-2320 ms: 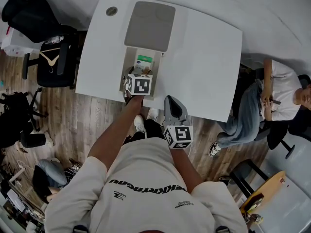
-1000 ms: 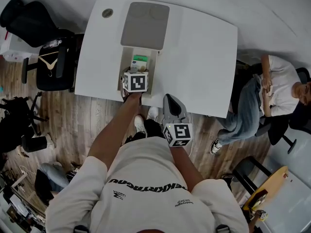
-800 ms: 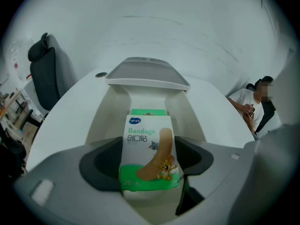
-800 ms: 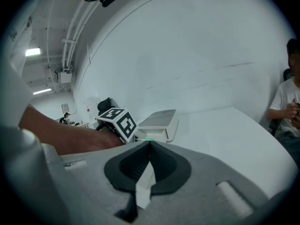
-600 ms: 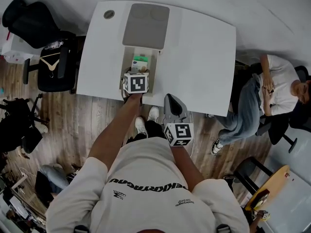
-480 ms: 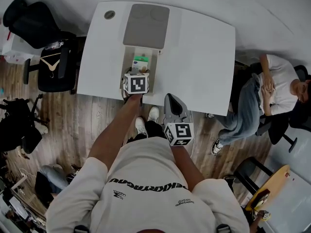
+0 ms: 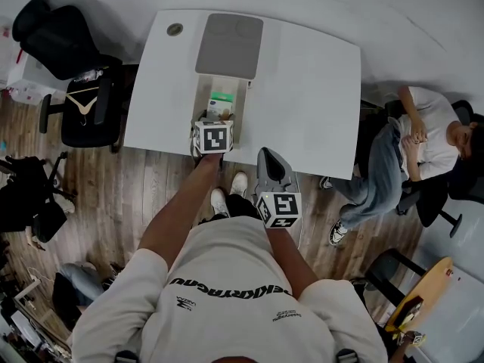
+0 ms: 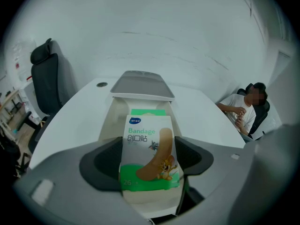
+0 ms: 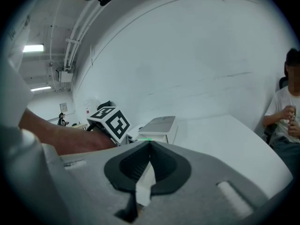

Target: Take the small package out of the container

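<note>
Clamped in L tool point(image 8: 149, 167): small flat package point(image 8: 147, 142), glossy, bandage print, held over near end of open white rectangular container point(image 8: 110, 122). Grey lid point(image 8: 140, 84) flipped back. R tool point(image 9: 149, 159) shut, empty, off edge of smooth white tabletop point(image 7: 318, 89). Seated person point(image 7: 423, 138) at right; black chair point(image 7: 83, 106) at left.

I wear a pale short-sleeved T-shirt point(image 7: 215, 327) with a curved line of black lettering point(image 7: 227, 289) and a small logo point(image 7: 286, 318) across the back, and my grey left gripper point(image 8: 149, 159) and right gripper point(image 9: 149, 162) carry white cubes point(image 7: 212, 137) printed with black square markers.
</note>
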A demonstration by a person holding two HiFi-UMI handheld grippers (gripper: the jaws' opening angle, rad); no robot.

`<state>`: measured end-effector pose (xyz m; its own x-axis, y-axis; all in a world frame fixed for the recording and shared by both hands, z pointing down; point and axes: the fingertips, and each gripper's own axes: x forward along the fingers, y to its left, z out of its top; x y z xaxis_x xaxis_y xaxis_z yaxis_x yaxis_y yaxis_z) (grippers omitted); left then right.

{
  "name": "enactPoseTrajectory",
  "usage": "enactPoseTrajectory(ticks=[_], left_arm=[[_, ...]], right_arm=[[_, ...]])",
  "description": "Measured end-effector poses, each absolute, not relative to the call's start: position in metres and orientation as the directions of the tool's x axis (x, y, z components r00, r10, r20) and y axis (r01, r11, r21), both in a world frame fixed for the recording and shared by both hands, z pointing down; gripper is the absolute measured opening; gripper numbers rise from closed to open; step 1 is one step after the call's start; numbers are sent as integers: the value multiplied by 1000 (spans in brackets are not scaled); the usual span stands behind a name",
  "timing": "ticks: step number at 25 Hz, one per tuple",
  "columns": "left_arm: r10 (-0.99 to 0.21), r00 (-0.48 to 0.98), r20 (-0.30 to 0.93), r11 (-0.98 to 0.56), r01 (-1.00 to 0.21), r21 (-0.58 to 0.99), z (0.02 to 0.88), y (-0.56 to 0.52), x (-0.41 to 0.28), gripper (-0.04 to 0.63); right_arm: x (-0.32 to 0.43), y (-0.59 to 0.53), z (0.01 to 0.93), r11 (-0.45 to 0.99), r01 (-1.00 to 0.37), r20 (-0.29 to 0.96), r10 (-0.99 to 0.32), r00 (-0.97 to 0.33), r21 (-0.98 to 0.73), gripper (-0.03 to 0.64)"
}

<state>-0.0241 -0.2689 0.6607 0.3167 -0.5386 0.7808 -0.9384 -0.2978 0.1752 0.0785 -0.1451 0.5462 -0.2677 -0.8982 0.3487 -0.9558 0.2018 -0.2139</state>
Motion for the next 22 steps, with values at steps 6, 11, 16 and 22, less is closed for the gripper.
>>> enactPoseTrajectory(ticks=[6, 11, 16, 22], left_arm=[[-565, 335, 754, -299, -935, 191, 641, -261, -27, 357], [-587, 351, 730, -308, -930, 200, 628, -250, -30, 357], [-604, 368, 707, -314, -925, 214, 616, -240, -32, 357], [-631, 397, 667, -335, -914, 227, 597, -229, -39, 357]], right_arm=[[75, -139, 537, 200, -958, 333, -906, -261, -205, 0], [71, -135, 528, 206, -960, 318, -912, -259, -191, -1], [69, -128, 523, 203, -962, 313, -916, -252, -181, -1], [66, -125, 515, 194, -966, 303, -923, -239, -169, 0]])
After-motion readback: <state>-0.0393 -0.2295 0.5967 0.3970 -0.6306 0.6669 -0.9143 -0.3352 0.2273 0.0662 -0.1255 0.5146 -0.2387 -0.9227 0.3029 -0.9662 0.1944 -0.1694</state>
